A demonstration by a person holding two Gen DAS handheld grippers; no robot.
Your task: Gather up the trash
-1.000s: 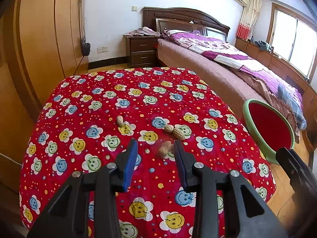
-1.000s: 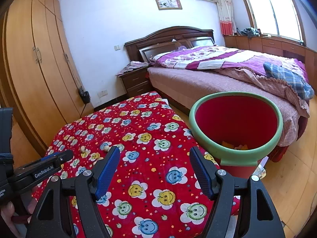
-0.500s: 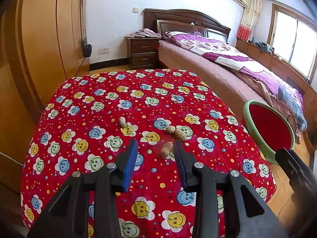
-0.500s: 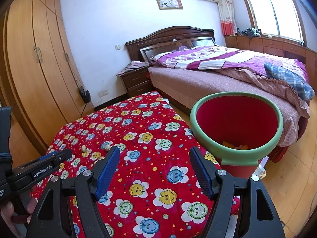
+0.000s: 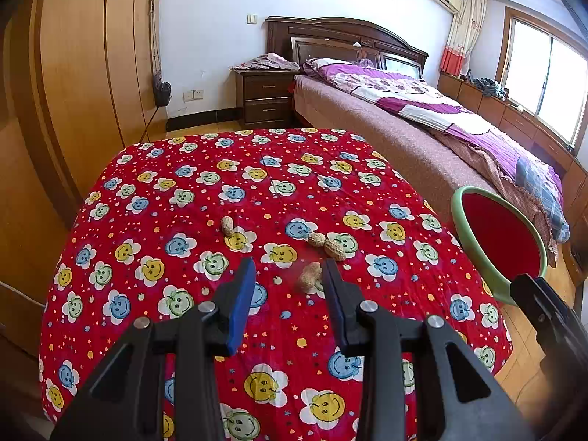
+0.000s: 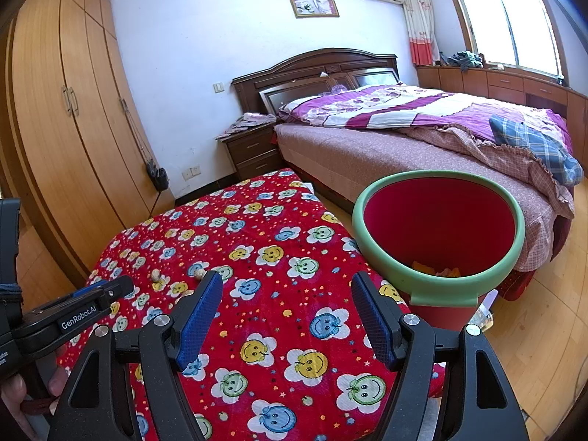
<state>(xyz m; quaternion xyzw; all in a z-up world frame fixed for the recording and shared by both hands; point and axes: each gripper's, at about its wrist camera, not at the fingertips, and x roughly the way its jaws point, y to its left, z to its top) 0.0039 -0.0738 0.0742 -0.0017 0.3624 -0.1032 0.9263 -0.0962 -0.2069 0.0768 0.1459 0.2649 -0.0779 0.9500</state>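
Pointing down at the tabletop [image 5: 147,198], the open left gripper [image 5: 288,283] had the nearest peanut [image 5: 309,276] lying just ahead, longways, close to its right finger.

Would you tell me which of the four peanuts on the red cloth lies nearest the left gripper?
The lone peanut just ahead of the left gripper, close by one fingertip. The touching pair lies farther off, and the fourth sits apart, far to the other side.
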